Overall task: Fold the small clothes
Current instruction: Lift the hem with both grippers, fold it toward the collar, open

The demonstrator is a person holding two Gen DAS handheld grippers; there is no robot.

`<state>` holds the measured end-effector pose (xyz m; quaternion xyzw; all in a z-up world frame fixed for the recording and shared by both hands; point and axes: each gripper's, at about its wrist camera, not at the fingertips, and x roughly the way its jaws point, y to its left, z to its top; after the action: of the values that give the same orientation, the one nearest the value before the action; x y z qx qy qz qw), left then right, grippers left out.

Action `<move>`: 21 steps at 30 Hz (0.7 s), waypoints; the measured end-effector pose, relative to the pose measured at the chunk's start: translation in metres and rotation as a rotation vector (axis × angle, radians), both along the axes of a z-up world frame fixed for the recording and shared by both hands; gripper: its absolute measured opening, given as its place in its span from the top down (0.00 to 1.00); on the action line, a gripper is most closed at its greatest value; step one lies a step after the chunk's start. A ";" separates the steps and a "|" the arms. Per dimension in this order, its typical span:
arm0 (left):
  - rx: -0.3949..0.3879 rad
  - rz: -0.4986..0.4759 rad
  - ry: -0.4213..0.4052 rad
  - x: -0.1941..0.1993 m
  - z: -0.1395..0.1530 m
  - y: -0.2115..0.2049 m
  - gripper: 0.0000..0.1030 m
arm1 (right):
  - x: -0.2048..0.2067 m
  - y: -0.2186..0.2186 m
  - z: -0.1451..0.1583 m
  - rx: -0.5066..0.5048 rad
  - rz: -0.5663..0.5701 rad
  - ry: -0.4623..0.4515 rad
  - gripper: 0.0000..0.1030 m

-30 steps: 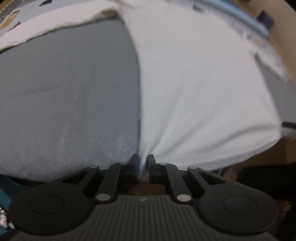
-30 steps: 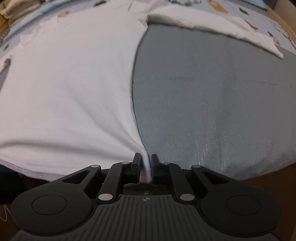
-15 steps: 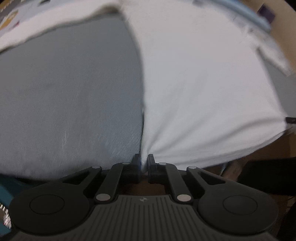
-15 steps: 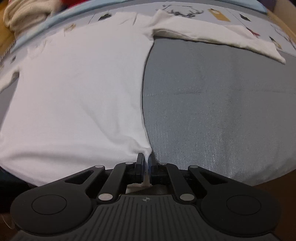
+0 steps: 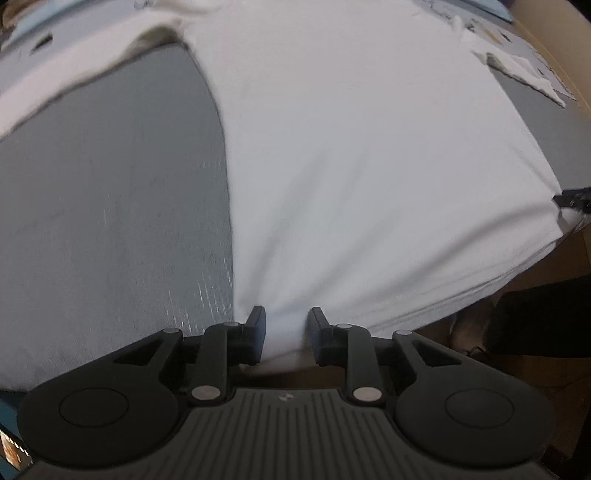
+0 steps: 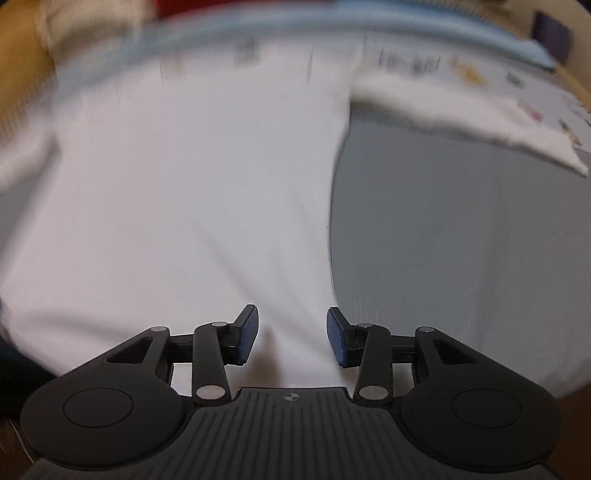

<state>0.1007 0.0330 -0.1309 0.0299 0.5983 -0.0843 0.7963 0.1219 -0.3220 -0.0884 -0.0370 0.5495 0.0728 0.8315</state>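
A white long-sleeved shirt [image 5: 351, 166] lies spread flat on a grey mat [image 5: 110, 221], hem toward me. My left gripper [image 5: 286, 330] is open at the hem's left corner, with the cloth lying between its jaws. In the right wrist view the shirt [image 6: 184, 203] fills the left half, and my right gripper [image 6: 291, 334] is open at the hem's right corner, above the cloth. One sleeve [image 6: 461, 118] stretches out to the right on the mat [image 6: 461, 240]. The right wrist view is blurred by motion.
A pale patterned sheet [image 6: 517, 85] lies beyond the mat. The brown floor [image 5: 535, 280] shows past the mat's near edge. A cream bundle of cloth [image 6: 92, 22] sits at the far left. The right gripper's tip [image 5: 572, 197] shows at the left view's right edge.
Both grippers were shut on the hem corners and have now opened, letting the shirt go. The right gripper has lifted and is moving, which blurs its view.
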 end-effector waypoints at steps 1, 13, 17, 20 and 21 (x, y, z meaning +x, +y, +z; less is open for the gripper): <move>-0.023 0.008 -0.030 -0.002 0.002 -0.006 0.72 | 0.000 0.003 -0.008 -0.052 0.008 0.053 0.59; -0.110 0.079 -0.247 0.007 0.032 -0.029 0.54 | -0.003 0.033 0.025 -0.010 0.001 -0.118 0.59; -0.088 0.144 -0.438 0.010 0.063 -0.042 0.34 | 0.000 0.039 0.051 0.088 -0.049 -0.263 0.59; -0.066 0.162 -0.534 0.011 0.076 -0.034 0.28 | 0.002 0.054 0.072 0.114 -0.048 -0.356 0.59; -0.057 0.164 -0.557 0.010 0.077 -0.034 0.26 | 0.001 0.059 0.077 0.115 -0.042 -0.391 0.59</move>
<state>0.1109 -0.0012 -0.0537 -0.0188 0.3544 -0.0248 0.9346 0.1231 -0.2629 -0.0110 0.0084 0.3733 0.0781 0.9244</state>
